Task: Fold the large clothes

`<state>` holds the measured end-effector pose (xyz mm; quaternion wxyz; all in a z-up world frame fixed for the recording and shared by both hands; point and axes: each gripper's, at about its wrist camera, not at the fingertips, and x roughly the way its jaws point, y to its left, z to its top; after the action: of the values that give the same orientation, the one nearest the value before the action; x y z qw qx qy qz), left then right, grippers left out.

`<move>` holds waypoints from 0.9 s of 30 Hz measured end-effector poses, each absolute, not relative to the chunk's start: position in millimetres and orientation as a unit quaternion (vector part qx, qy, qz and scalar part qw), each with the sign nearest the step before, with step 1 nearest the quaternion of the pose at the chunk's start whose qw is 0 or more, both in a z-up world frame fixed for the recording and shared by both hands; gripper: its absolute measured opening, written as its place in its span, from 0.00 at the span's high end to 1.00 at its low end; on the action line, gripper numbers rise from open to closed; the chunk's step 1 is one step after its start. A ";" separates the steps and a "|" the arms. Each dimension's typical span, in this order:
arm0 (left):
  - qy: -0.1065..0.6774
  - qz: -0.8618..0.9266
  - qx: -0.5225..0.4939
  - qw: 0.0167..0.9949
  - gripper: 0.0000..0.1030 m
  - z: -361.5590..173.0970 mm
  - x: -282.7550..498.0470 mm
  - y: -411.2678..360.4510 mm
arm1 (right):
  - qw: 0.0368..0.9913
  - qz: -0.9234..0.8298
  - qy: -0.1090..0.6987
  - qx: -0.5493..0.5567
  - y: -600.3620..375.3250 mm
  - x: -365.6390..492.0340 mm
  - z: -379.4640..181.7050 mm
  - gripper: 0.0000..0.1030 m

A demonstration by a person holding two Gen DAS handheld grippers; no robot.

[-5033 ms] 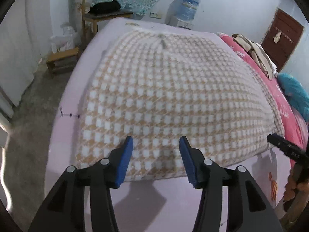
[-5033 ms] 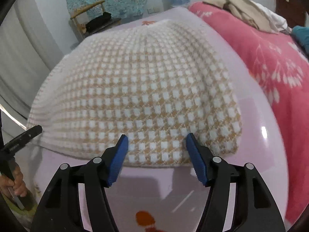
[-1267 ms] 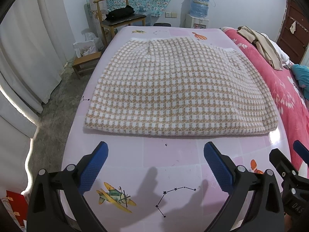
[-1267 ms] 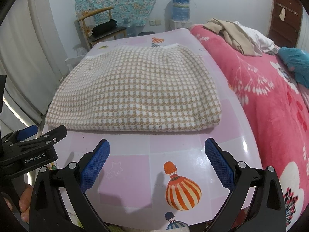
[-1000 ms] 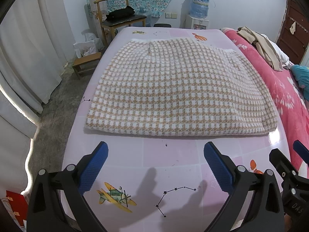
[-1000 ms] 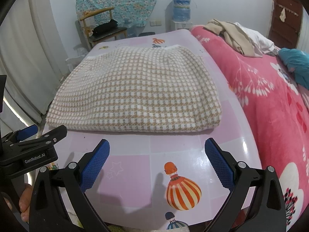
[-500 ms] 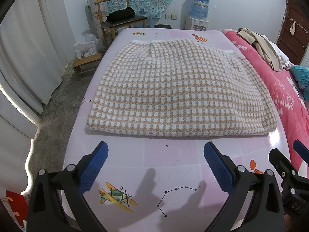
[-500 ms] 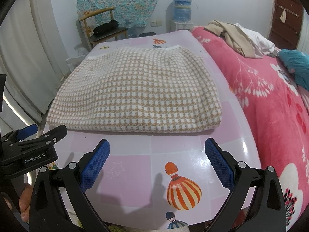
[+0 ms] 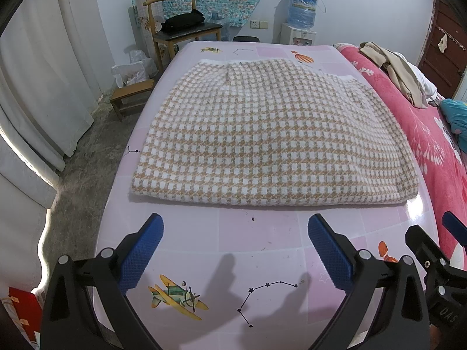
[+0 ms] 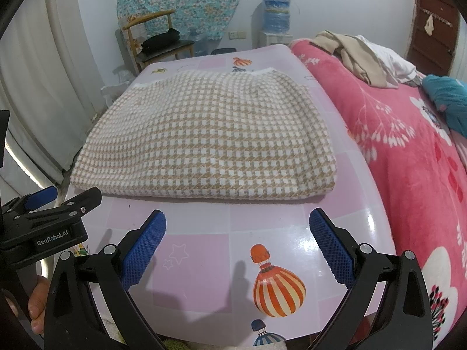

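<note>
A large tan-and-white houndstooth garment (image 9: 271, 134) lies folded flat on the pink patterned table (image 9: 262, 233); it also shows in the right wrist view (image 10: 210, 137). My left gripper (image 9: 235, 250) is open and empty, held back from the garment's near folded edge, above the bare table. My right gripper (image 10: 238, 246) is open and empty, also short of the near edge. The left gripper (image 10: 43, 221) shows at the left of the right wrist view. The right gripper (image 9: 437, 262) shows at the lower right of the left wrist view.
A pink floral blanket (image 10: 408, 151) covers the bed to the right, with beige and white clothes (image 10: 362, 55) and a teal item (image 10: 446, 99) on it. A wooden chair (image 9: 181, 29), a low stool (image 9: 131, 96) and a water dispenser (image 9: 300, 14) stand beyond the table. White curtains (image 9: 38, 87) hang at the left.
Five seconds ago both grippers were narrowly open right at the garment's near edge. They have since pulled back and opened wide. Over the last second nothing has visibly moved.
</note>
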<state>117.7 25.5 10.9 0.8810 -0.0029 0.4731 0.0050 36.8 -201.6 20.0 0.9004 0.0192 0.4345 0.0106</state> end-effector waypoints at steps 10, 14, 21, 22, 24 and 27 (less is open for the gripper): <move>0.473 0.005 -0.003 0.881 0.05 10.1 117.7 25.7 | 0.900 0.016 0.436 0.017 -204.3 36.9 18.0 0.08; 0.474 0.006 -0.003 0.881 0.05 9.3 116.9 24.7 | 0.900 0.017 0.436 0.016 -204.9 37.4 17.4 0.08; 0.474 0.007 -0.004 0.880 0.05 8.4 116.4 23.4 | 0.900 0.016 0.436 0.015 -204.6 37.7 16.9 0.08; 0.474 0.007 -0.003 0.881 0.05 8.1 116.6 23.2 | 0.900 0.016 0.436 0.016 -204.3 37.8 16.9 0.08; 0.474 0.007 -0.004 0.880 0.05 7.6 116.7 22.7 | 0.900 0.017 0.436 0.016 -205.6 37.6 16.4 0.08; 0.474 0.007 -0.004 0.880 0.05 7.6 116.7 22.5 | 0.899 0.018 0.437 0.016 -206.4 37.8 15.8 0.08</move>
<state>116.7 22.5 7.6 0.8803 -0.0036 0.4744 0.0070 37.8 -206.4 15.8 0.8993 0.0163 0.4366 0.0180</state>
